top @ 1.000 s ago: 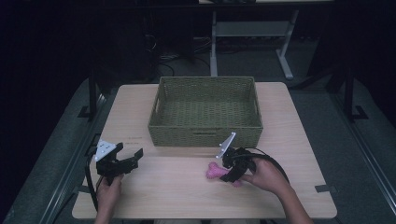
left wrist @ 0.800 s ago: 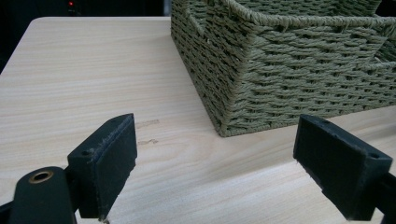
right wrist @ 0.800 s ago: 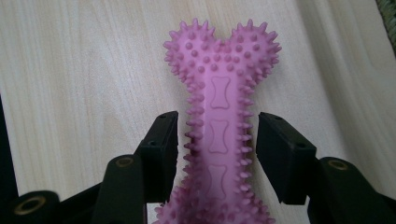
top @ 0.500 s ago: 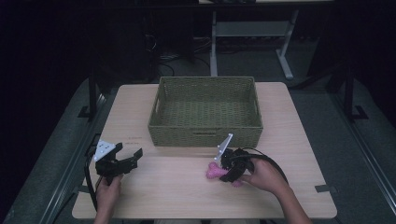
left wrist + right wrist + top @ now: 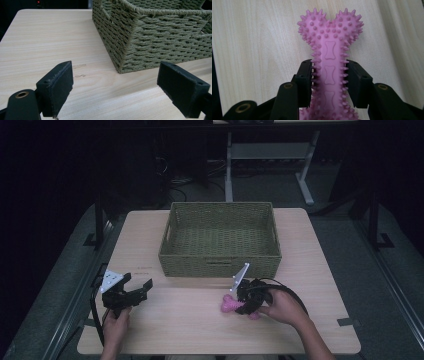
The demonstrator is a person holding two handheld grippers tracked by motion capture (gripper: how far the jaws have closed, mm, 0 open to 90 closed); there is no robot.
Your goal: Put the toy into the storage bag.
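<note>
Closing over the last second, the right gripper [image 5: 329,83] fingers now clamp the spiky pink rubber bone toy [image 5: 329,50] lying on the desk [image 5: 190,325] before the woven green basket [image 5: 220,262], ready for lifting; left gripper [image 5: 122,92] fingers gape wide

Pink spiked rubber bone toy [image 5: 329,67] lies flat on the wooden table, clamped mid-shaft between black jaws.

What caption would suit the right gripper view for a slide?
Right gripper shut on the shaft of a spiky pink bone toy lying on the wooden table.
</note>
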